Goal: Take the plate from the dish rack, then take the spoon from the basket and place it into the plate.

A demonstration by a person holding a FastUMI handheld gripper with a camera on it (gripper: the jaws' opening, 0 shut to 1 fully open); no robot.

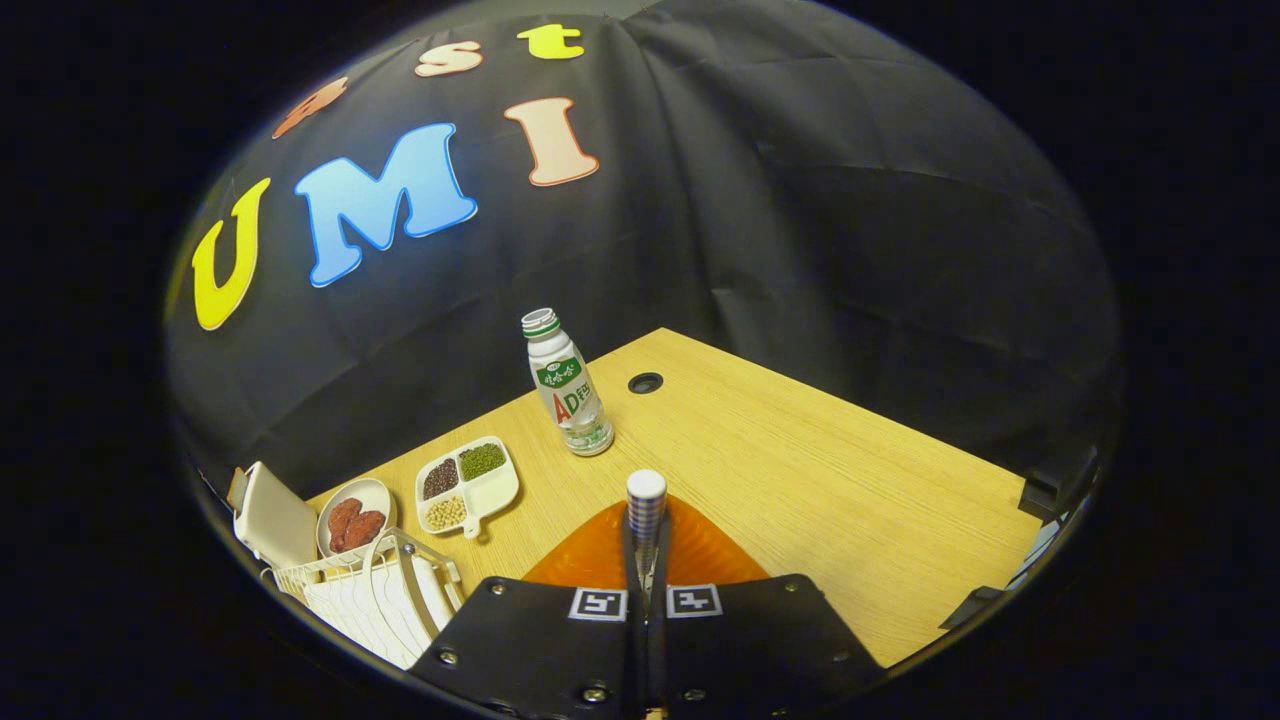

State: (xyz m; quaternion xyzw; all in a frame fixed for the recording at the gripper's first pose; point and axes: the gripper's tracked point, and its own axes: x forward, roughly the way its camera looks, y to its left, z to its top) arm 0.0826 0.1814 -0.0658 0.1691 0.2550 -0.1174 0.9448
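Observation:
My gripper (646,592) is shut on the spoon (646,508). Its striped handle with a white end cap sticks out forward from between the closed fingers. Right under the spoon and the fingertips lies the orange plate (598,556) on the wooden table (820,480); the fingers hide its near part. The spoon's bowl end is hidden between the fingers. A white wire basket (372,592) stands to the left of the fingers, beside the plate.
Beyond the plate stands a small white drink bottle (568,385). Left of it lie a white divided dish of beans (466,484) and a small dish of red pieces (354,522). A white box (272,520) sits behind the basket. A cable hole (645,382) marks the table's far part.

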